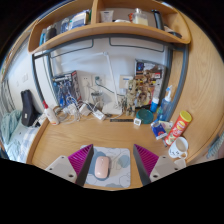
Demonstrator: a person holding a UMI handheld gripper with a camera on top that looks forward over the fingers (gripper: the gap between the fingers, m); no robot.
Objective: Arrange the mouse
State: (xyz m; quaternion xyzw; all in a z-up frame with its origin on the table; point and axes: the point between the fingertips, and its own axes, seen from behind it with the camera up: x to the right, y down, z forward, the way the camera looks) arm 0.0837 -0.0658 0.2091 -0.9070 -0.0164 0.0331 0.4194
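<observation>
A pale pink mouse [101,166] lies on the left part of a light blue-and-white mouse mat [113,163] on the wooden desk [60,140]. My gripper [113,162] hangs over the mat with its fingers spread wide. The left magenta pad [81,160] stands just left of the mouse, with a small gap. The right pad [146,159] is well clear of it, past the mat's right edge. The mouse rests on the mat between the fingers, not pressed by them.
At the desk's right stand a white mug [179,149], an orange canister [180,124] and blue items [160,129]. A white bottle [50,114] stands at the left. Cables and clutter [95,100] line the back wall under a wooden shelf [105,35].
</observation>
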